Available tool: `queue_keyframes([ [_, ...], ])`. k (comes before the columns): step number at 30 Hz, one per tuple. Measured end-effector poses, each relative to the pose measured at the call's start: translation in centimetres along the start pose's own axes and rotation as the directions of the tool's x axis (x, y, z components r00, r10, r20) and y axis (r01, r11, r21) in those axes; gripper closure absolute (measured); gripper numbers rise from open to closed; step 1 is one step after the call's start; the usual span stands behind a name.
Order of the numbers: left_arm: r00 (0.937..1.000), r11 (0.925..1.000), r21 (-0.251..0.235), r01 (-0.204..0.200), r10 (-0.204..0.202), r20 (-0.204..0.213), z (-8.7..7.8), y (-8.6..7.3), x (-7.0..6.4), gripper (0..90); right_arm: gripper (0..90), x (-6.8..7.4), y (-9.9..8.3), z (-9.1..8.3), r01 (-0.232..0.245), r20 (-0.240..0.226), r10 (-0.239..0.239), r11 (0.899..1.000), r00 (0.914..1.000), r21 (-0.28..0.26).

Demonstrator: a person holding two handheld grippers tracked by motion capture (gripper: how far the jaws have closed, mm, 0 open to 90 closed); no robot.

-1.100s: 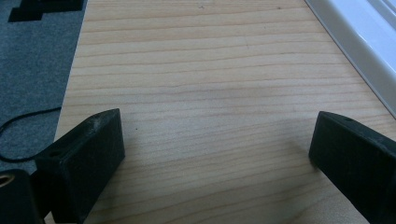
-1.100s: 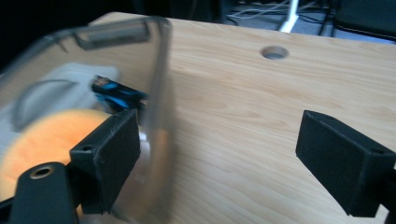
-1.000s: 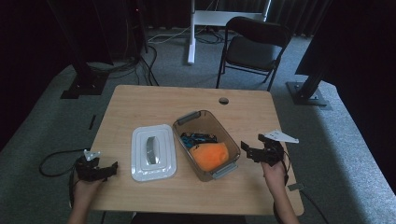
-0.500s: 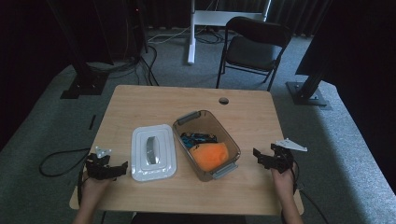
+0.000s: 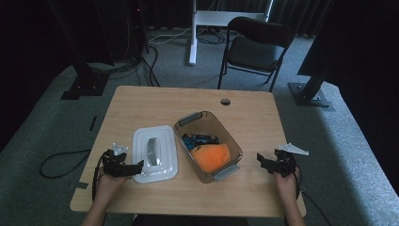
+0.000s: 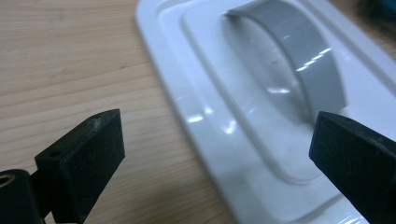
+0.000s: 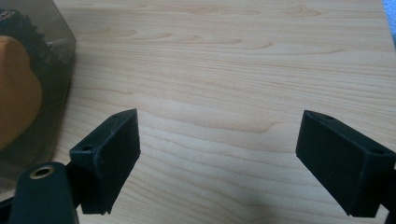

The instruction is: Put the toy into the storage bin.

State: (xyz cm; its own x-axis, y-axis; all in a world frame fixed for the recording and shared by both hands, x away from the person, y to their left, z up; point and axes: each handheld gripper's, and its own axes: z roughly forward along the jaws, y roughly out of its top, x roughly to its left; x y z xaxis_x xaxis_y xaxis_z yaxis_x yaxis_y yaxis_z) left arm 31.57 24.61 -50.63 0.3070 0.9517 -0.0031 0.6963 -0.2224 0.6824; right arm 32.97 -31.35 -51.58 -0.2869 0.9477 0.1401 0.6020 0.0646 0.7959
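A white lid point(image 5: 155, 153) with a grey handle point(image 5: 153, 151) lies flat on the wooden table point(image 5: 141, 108), left of a clear bin point(image 5: 207, 145). Inside the bin are an orange soft thing point(image 5: 212, 156) and a dark blue item point(image 5: 200, 139). My left gripper point(image 5: 136, 167) is open at the lid's near left edge; in the left gripper view its jaws straddle the lid point(image 6: 261, 121) below the handle point(image 6: 299, 60). My right gripper point(image 5: 261, 161) is open over bare wood, right of the bin point(image 7: 28, 93), holding nothing.
A round cable hole point(image 5: 225, 101) sits near the table's far edge. A black chair point(image 5: 256, 47) stands beyond the table, with dark stands on the floor at both sides. A cable point(image 5: 61, 162) trails on the carpet at the left.
Both grippers have dropped toward the table's near edge; the left one has moved right to the lid's edge, and the right one has come lower, right of the bin.
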Motion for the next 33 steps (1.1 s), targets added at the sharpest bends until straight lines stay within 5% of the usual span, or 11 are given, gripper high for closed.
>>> queue_keyframes([
  [8, 0.9992, 0.9998, -0.008, -0.02, 0.02, 0.033, 0.8, 1.0, -1.6, 3.9, 13.1, -0.1, -0.8, 0.2, 0.016, -0.016, -0.016, 1.0, 0.9997, -0.005],
  [15, 0.9984, 0.9998, -0.006, -0.019, 0.019, 0.053, 1.6, 1.5, -2.5, 3.9, 13.1, -0.4, -1.8, 0.9, 0.06, 0.018, -0.06, 0.998, 0.998, 0.001],
  [33, 0.9986, 0.9995, 0.023, -0.021, 0.02, 0.048, 4.2, 2.8, -3.5, 4.0, 13.1, -0.7, -2.3, 1.7, 0.04, 0.013, -0.041, 0.998, 0.9991, 0.043],
])
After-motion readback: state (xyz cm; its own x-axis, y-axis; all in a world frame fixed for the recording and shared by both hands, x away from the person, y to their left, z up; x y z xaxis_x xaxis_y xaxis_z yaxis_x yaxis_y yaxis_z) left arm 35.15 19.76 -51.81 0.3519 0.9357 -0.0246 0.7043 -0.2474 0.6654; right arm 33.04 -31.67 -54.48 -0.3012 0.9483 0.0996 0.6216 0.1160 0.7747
